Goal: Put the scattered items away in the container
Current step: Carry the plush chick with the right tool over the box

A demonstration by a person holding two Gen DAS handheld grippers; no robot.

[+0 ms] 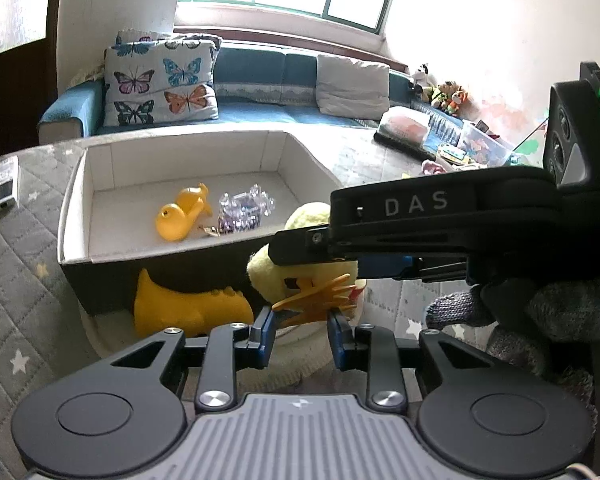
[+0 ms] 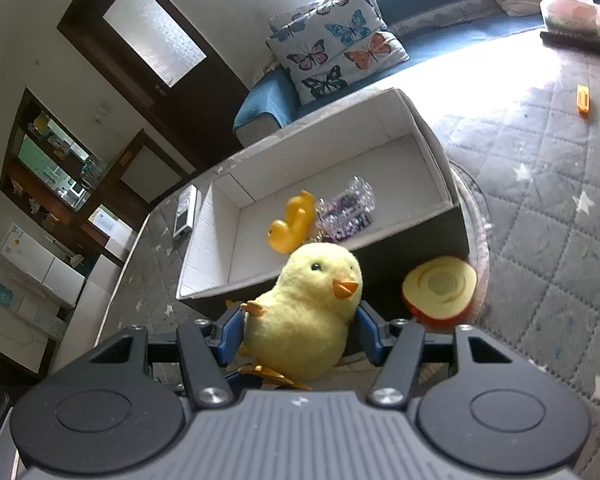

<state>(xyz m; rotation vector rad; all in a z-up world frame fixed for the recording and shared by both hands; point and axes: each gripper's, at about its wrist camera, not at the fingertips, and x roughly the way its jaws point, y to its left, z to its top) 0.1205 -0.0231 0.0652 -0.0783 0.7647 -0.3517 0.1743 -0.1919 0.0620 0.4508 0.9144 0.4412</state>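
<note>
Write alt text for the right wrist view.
The right gripper is shut on a yellow plush chick, holding it in front of an open white-lined box. Inside the box lie a yellow rubber duck and a clear plastic toy; a halved toy apple sits outside it.

The box's [image 2: 440,168] right half lies free; its near wall [image 2: 400,264] stands between.

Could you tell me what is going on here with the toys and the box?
A person is tidying toys into a white cardboard box using two handheld grippers. The right gripper is clamped on a yellow plush chick, and the left gripper holds the chick's orange feet. A yellow rubber duck and a clear sparkly item already lie in the box. A yellow dinosaur and a toy apple half remain outside.
</note>
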